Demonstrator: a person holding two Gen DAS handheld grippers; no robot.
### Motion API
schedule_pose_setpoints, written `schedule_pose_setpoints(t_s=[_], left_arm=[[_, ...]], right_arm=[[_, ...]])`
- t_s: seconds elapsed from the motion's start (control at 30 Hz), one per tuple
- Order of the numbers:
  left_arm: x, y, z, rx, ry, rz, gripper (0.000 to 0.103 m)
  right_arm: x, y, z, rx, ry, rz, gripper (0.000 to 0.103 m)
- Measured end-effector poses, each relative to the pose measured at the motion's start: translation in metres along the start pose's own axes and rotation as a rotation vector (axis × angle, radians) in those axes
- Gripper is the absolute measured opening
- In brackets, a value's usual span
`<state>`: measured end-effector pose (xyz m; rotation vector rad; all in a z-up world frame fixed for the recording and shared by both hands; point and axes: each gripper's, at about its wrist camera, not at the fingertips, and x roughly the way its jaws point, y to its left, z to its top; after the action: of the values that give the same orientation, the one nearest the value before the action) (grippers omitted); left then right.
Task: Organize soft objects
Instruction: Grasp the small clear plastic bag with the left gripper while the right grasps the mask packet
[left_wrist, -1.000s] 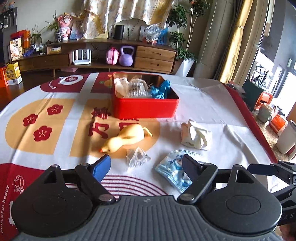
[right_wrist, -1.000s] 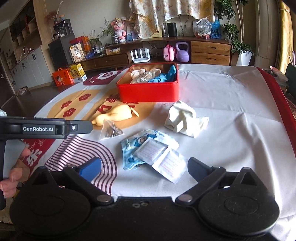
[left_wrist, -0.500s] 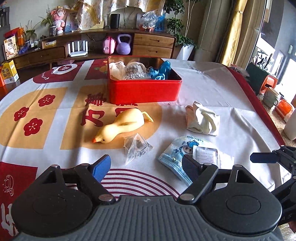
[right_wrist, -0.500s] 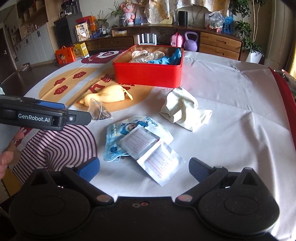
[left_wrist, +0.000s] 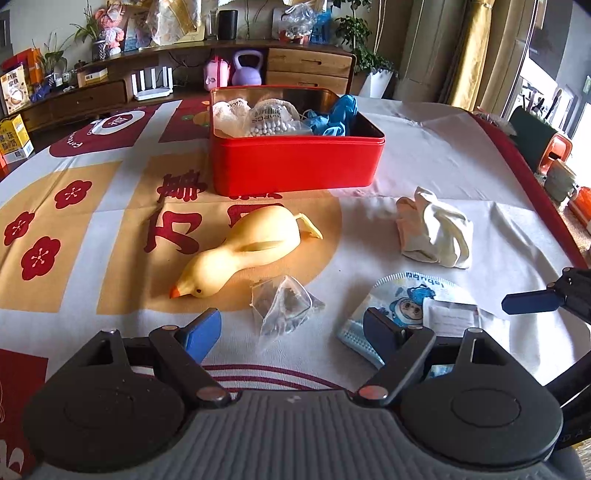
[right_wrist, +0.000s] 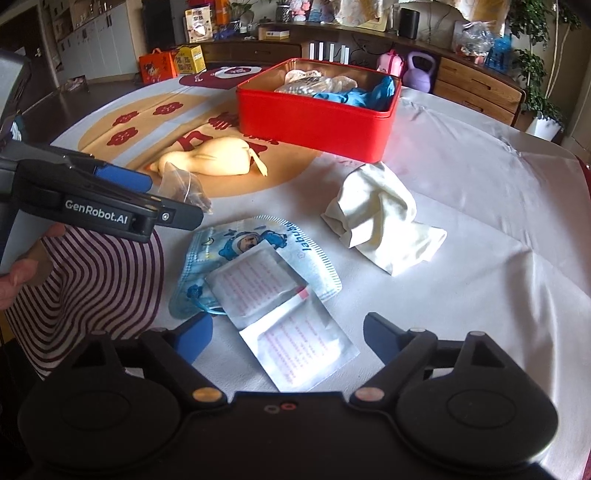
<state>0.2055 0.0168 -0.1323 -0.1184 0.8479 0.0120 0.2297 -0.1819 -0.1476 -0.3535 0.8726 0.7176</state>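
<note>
A red tin box holds blue gloves, a bead bag and white mesh. On the cloth lie a yellow rubber duck, a clear teabag pouch, a cream cloth, a blue cartoon face mask and two white sachets. My left gripper is open, just short of the pouch. My right gripper is open, with the near sachet between its fingers.
The table has a red, gold and white printed cloth. A red border marks its right edge. A wooden sideboard with clutter stands behind the table. The left gripper's body crosses the right wrist view at left.
Both grippers have moved forward and lower toward the table. The left one has closed in on the pouch, the right one on the sachets. Both stay open.
</note>
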Motion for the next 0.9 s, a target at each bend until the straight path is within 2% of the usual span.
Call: schedule_pose_setpoints(t_s=[0.17,0.23,0.47,0.57,0.63,0.7,0.83,0.9], left_arm=[[0.01,0.001,-0.001,0.018,0.006,0.014,0.084],[0.013,0.002,0.0,0.021,0.008,0.012,0.084],[0.019,0.005,0.0,0.027,-0.006,0.023,0.084],[0.019,0.003,-0.001,0.024,-0.016,0.034,0.08],[0.018,0.002,-0.001,0.029,-0.022,0.041,0.077],[0.017,0.001,-0.002,0.038,-0.029,0.047,0.067],[0.015,0.001,-0.002,0.034,-0.032,0.049,0.055],[0.014,0.001,-0.003,0.041,-0.034,0.061,0.041]], right_arm=[[0.009,0.0,-0.001,-0.025,0.025,0.001,0.076],[0.01,0.0,-0.001,-0.024,0.021,0.0,0.076],[0.007,0.002,-0.001,-0.012,0.01,-0.011,0.062],[0.005,0.002,-0.002,-0.002,0.006,-0.016,0.057],[0.004,0.003,-0.004,0.006,0.004,-0.022,0.055],[0.002,0.003,-0.005,0.014,0.002,-0.024,0.052],[-0.001,0.003,-0.007,0.037,-0.007,-0.031,0.051],[-0.003,0.004,-0.008,0.046,-0.012,-0.037,0.05]])
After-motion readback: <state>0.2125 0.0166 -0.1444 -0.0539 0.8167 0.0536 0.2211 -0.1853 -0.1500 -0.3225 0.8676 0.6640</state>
